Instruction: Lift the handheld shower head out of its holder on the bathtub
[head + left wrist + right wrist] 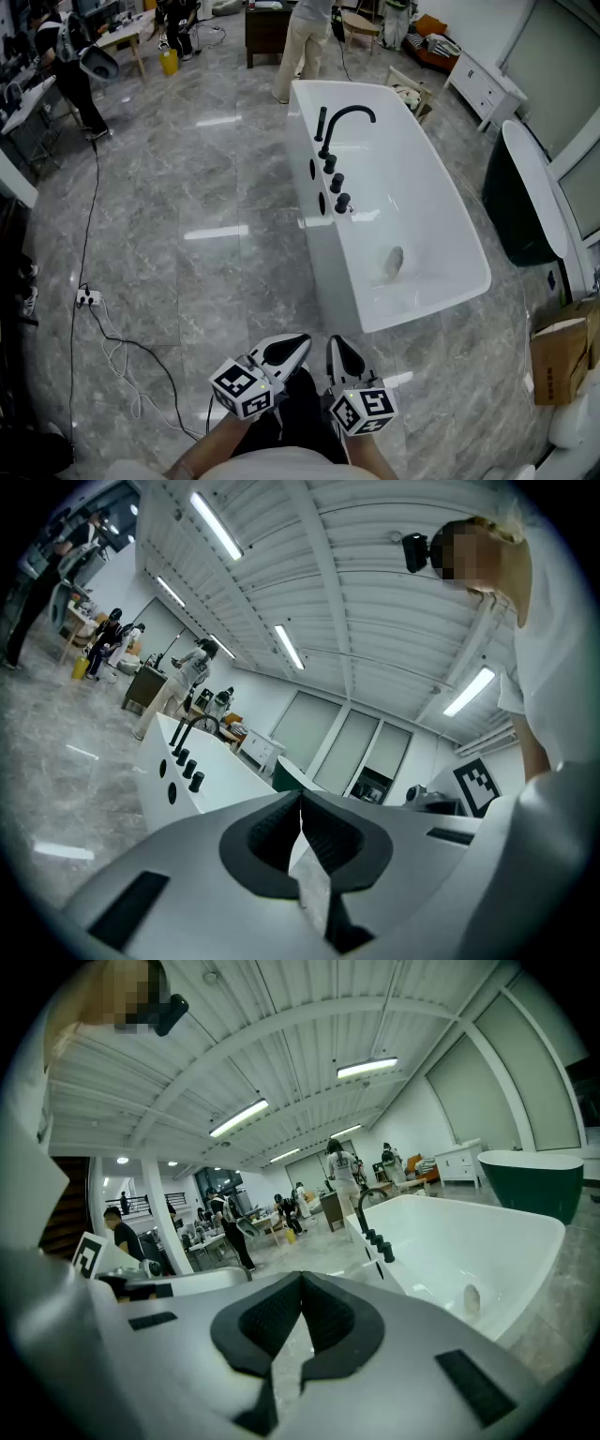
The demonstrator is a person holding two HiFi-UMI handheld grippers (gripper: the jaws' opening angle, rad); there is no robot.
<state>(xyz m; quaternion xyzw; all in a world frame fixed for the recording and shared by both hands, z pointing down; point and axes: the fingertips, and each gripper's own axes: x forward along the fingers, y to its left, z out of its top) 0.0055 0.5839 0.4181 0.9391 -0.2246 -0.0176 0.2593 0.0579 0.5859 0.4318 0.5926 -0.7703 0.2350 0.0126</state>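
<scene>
Evidently the approach is the step in hand, with nothing being gripped yet. Grey stone floor [187,234] is stretching open along the near and left sides of the white bathtub [412,197], leaving plenty of room for walking up to its left rim. A dark second tub [516,197] and a cardboard box [558,361] are crowding the right side, so that way round is looking tighter, while a loose cable [112,347] is trailing well off to the left. Both tools are hanging low in front of the person, well apart from the bathtub: the left tool [298,339] and the right tool [336,343] are each showing jaws pressed together with nothing between them. On the left rim a black spout [352,112] is arching over a row of black knobs [336,183], and the slim upright piece just beside it is probably the handheld shower head [321,124], sitting in its holder. The next move is calling for stepping closer, spreading one tool's jaws and coming at that stem from the floor side, keeping clear of spout and knobs
</scene>
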